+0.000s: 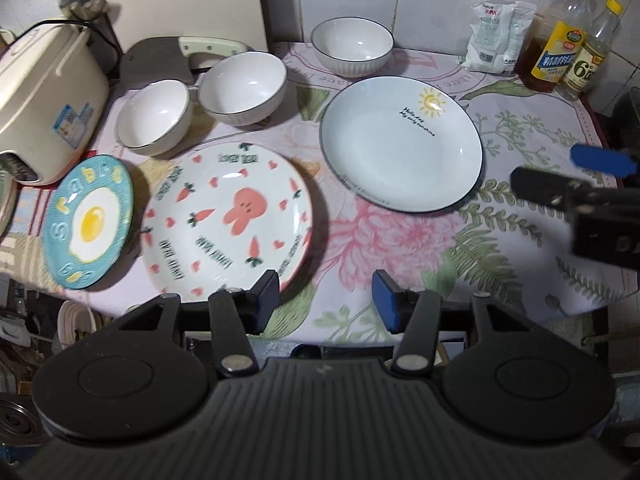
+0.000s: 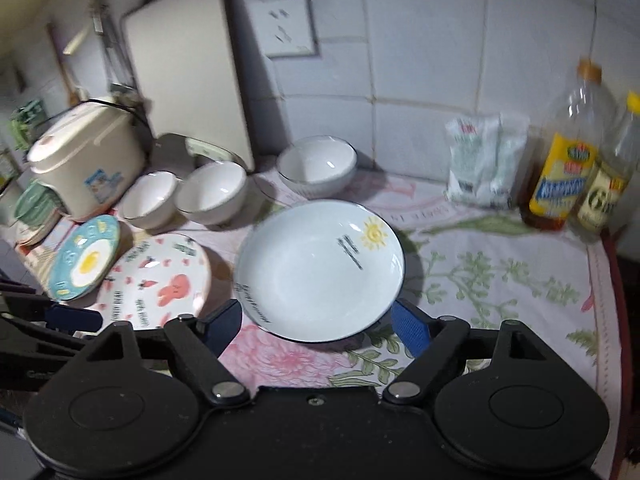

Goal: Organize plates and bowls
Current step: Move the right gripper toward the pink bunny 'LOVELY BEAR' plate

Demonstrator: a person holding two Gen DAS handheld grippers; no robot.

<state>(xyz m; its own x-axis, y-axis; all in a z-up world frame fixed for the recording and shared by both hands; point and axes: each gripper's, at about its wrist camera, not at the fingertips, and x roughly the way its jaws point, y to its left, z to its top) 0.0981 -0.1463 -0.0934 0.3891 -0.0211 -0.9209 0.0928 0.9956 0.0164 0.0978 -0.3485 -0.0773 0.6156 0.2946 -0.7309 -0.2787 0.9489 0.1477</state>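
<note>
My right gripper (image 2: 316, 320) gapes empty at the sun plate's (image 2: 320, 268) near rim, mid-frame. My left gripper (image 1: 325, 300), open too, nears the rabbit plate (image 1: 226, 222). Glazed ceramic: stiff, slippery, breakable; I'd pinch rims. Bowls (image 1: 243, 87) sit upper left.

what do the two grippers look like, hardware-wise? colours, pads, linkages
Both match. Left gripper: black ribbed plastic body, two round black discs at the sides, flat black link arms on silver pivot pins, black fingers faced with blue textured pads. Right gripper: same black discs, links, silver pins and blue pads, smoother dusty body with a central screw. No cables, sleeves or readable markings visible.
</note>
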